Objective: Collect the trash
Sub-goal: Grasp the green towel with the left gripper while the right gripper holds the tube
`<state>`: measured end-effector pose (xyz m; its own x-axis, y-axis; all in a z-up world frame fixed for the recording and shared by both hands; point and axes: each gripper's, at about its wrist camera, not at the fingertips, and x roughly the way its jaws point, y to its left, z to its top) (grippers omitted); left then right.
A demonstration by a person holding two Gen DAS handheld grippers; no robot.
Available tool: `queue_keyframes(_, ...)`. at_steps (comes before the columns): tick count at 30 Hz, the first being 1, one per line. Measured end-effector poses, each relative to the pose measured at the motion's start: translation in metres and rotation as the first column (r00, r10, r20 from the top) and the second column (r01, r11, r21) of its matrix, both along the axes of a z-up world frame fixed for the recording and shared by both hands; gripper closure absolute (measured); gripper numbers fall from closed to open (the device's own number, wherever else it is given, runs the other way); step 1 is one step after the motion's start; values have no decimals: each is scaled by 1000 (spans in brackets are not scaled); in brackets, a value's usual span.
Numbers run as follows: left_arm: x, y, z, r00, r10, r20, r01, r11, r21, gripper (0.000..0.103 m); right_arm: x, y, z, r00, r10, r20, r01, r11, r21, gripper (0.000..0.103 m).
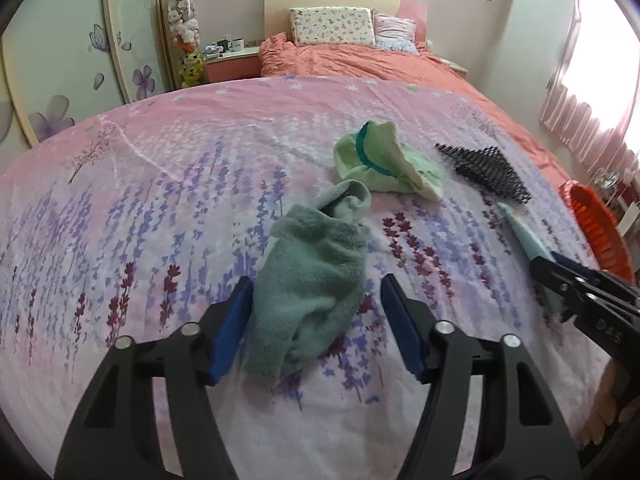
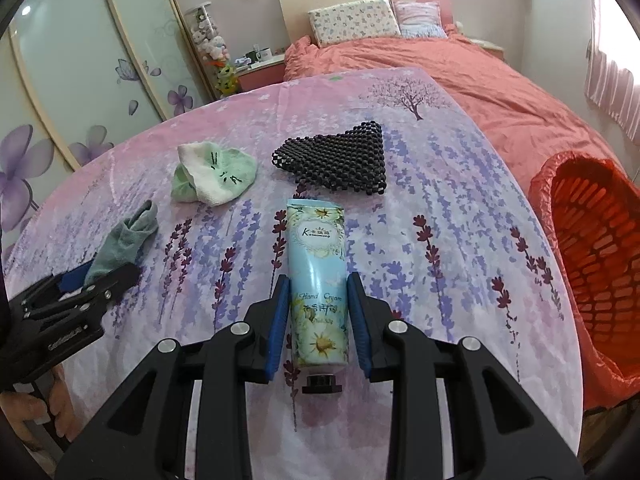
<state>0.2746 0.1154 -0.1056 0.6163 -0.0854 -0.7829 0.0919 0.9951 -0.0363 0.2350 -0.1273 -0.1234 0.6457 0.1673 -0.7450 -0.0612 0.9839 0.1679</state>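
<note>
The right hand-held gripper (image 2: 318,322) is clamped on the lower body of a hand cream tube (image 2: 319,280), its blue pads pressed to either side. I'd judge the tube to be the piece of trash being collected. Gripping low near the black cap (image 2: 321,383) leaves the long upper part free to tip into the orange basket (image 2: 592,264) lined with a red bag, which waits just beside the flowered bedspread (image 2: 440,240) on that side. The tube lies flat, pale blue with daisies and "Hand Cream" printed on it, its crimped end pointing toward a black beaded mat (image 2: 340,160). The left hand-held gripper (image 1: 316,328) has its jaws apart, straddling a grey-green sock (image 1: 312,276) that lies slack between them; the pads do not press on it. A light green sock (image 1: 384,164) with a cat face lies beyond, near the mat.
</note>
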Motion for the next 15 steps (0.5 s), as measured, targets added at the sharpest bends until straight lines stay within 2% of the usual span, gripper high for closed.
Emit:
queue_keyframes(4,4,-1,-1,1000,18,-3,-17,999,32,48,0,2,0,1000,0,0,0,1000,3,73)
queue_keyframes(8,9,-6,0,1000,19,-1,-19,998,59,48,0,4,0,1000,-1,-1,1,1000,-22,73)
queue_keyframes(15,13,-6,0,1000,27,-3,-27,998,55,47,-1,11,-1,1000,-4,-3,3,997,-75,72)
